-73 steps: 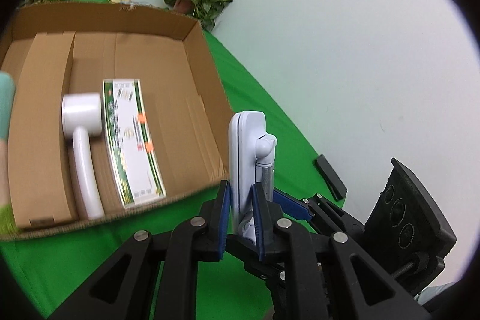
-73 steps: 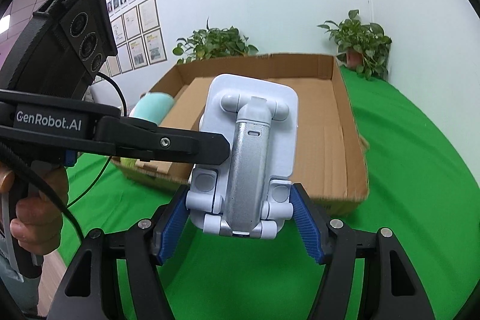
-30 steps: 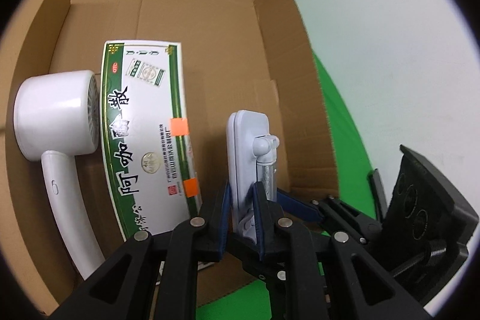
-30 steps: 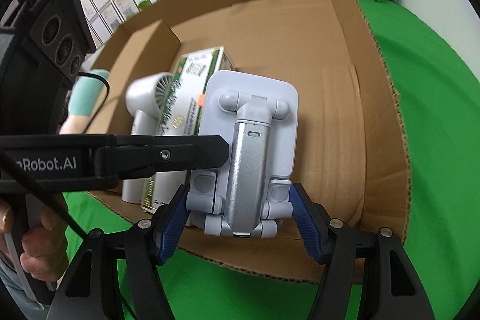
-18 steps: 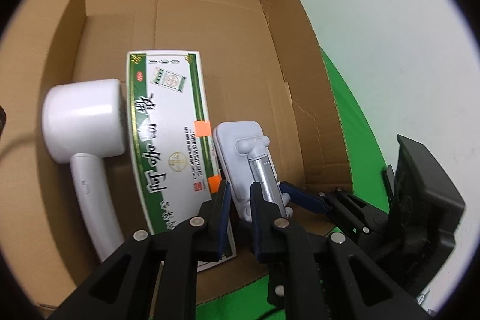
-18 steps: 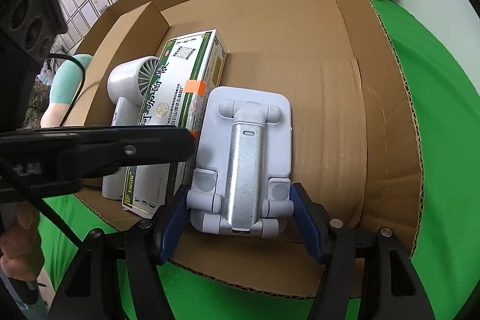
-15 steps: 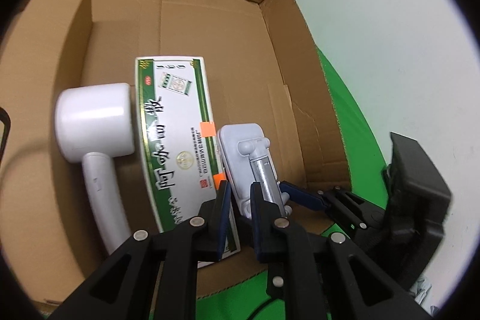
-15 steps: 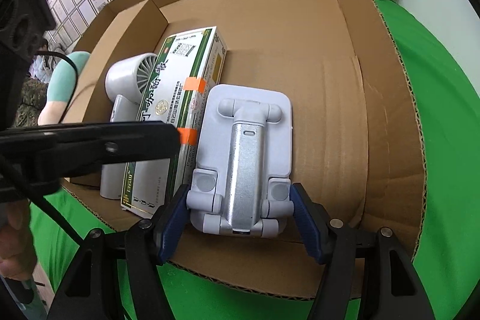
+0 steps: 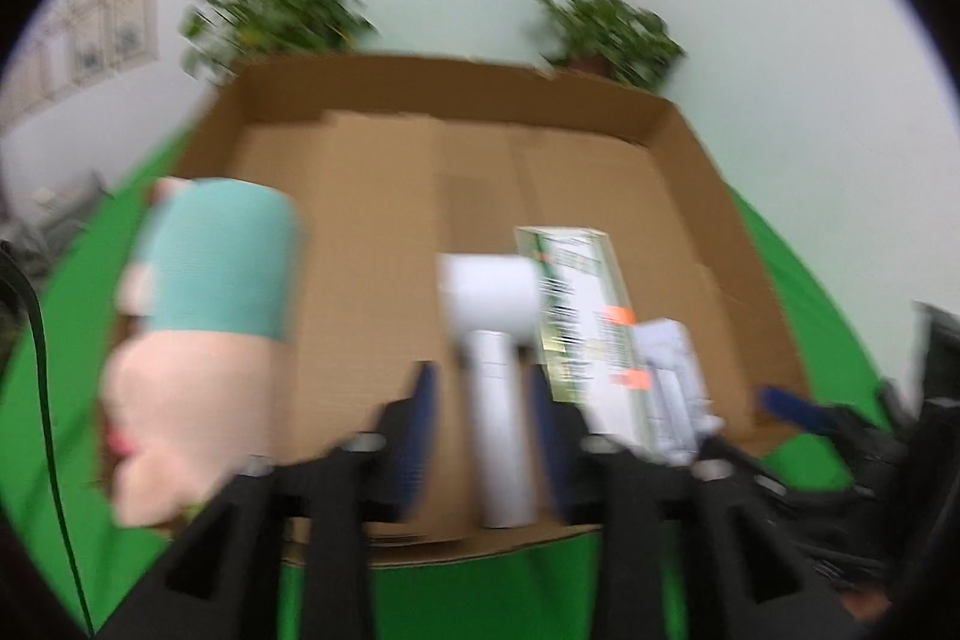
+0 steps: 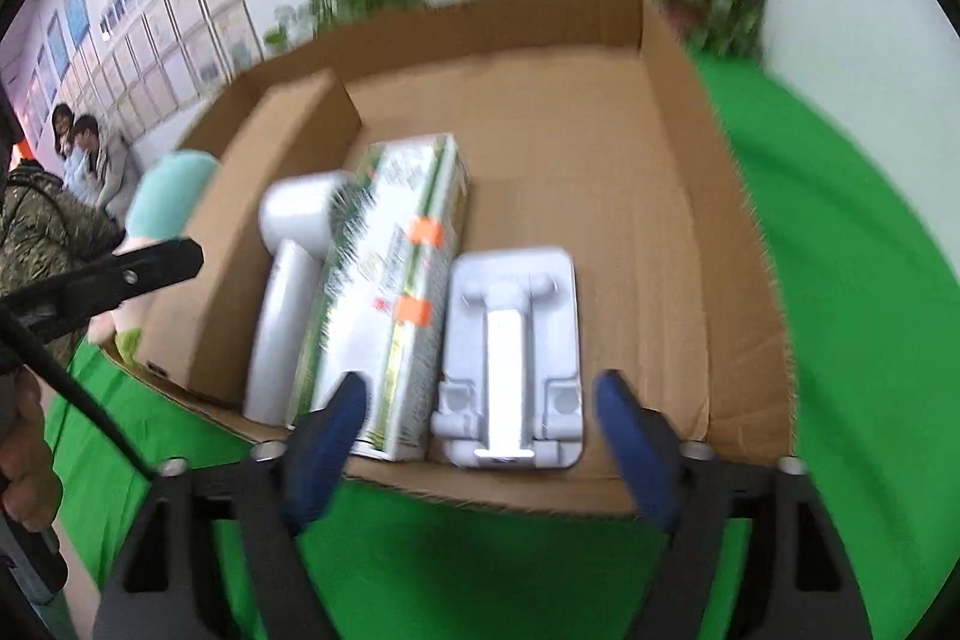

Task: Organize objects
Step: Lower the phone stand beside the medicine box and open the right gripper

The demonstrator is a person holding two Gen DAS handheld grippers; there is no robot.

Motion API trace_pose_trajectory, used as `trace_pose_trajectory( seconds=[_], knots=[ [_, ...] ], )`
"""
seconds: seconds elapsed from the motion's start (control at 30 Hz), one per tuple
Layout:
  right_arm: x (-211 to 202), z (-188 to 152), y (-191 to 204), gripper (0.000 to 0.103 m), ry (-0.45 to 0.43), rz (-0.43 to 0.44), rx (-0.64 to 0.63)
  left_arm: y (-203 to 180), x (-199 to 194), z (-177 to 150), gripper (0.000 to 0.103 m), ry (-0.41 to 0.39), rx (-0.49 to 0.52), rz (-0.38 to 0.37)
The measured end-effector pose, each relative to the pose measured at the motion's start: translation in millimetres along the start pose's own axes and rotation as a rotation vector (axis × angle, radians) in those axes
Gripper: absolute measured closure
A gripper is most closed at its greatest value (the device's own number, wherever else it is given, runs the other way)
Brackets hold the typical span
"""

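Observation:
The white phone stand lies flat in the cardboard box, next to the green-and-white carton and the white hair dryer. My right gripper is open and empty, pulled back over the box's near edge just short of the stand. My left gripper is open and empty, further left, in line with the hair dryer; the carton and stand lie to its right. Both views are motion-blurred.
A plush toy in pink and teal sits at the box's left side. Green cloth covers the table around the box. Potted plants stand behind the box. People stand at far left.
Both grippers have opened and let go of the phone stand, which now lies in the box. Both have pulled back; the left one has swung left.

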State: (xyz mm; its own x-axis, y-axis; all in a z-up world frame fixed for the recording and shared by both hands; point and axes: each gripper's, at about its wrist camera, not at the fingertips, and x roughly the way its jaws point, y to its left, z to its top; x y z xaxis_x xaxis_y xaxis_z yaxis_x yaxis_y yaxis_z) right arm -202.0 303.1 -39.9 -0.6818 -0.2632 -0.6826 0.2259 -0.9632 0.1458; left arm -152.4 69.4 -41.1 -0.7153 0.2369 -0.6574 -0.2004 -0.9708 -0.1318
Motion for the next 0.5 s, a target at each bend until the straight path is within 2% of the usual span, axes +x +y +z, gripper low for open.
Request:
trace_pose_trajectory(
  seconds=[0.03,0.07,0.1,0.2,0.37,0.5],
  knots=[
    [-9,-6,8,0.001,-0.061,-0.014,-0.011,-2,-1,0,0.039,-0.044,0.003,0.029],
    [-17,-14,17,0.001,-0.12,-0.026,-0.027,2,-5,-8,0.037,-0.098,0.012,0.057],
    [-22,-21,26,0.001,-0.166,-0.043,-0.049,3,-1,-12,0.034,-0.117,0.021,0.074],
    [-22,-35,47,0.001,-0.231,-0.09,-0.084,7,12,-23,0.033,-0.138,0.036,0.138],
    [-5,-41,48,0.001,-0.228,-0.119,-0.028,19,33,-34,0.033,-0.138,-0.039,0.116],
    [-2,-41,47,0.001,-0.227,-0.136,-0.033,19,23,-41,0.03,-0.182,-0.032,0.109]
  ],
)
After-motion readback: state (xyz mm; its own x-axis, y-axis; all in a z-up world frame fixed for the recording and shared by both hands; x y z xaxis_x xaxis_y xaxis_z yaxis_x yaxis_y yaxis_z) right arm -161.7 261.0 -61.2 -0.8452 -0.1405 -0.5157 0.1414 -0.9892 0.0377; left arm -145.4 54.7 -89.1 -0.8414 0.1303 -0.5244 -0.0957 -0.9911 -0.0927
